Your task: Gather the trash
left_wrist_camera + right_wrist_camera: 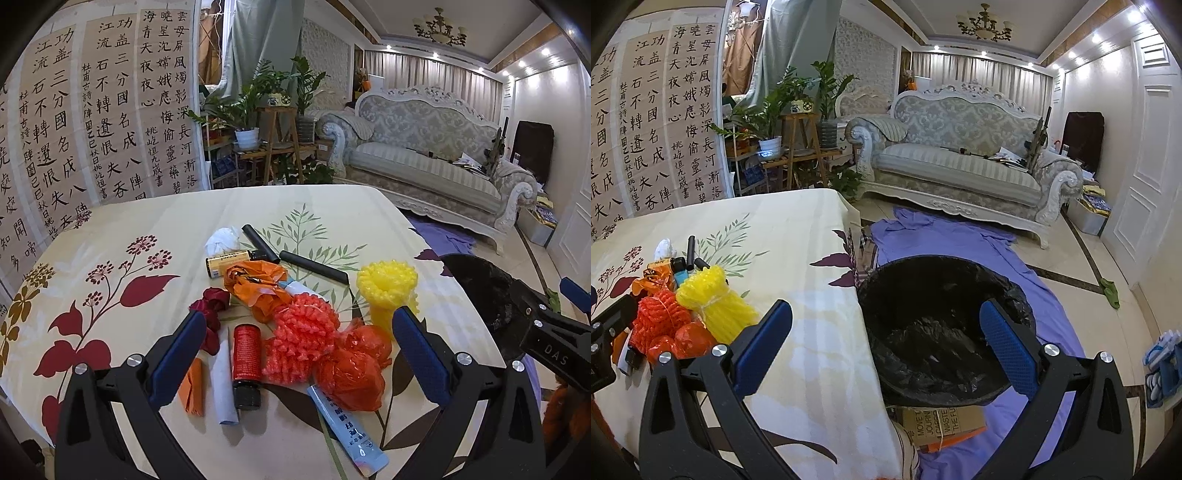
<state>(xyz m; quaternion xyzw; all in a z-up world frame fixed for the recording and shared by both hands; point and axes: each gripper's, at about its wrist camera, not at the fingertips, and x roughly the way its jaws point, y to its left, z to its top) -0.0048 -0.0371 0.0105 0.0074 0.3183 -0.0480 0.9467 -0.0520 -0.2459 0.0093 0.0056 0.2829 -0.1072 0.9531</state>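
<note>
Now left gripper (299,354) gapes wide over trash, right gripper (886,347) wide above bin (945,295).

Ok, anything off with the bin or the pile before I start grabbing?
Nothing spilled. The trash bin beside the table tilts toward the camera, propped on a cardboard box; the litter sits heaped, yellow foam net on its right edge.
</note>
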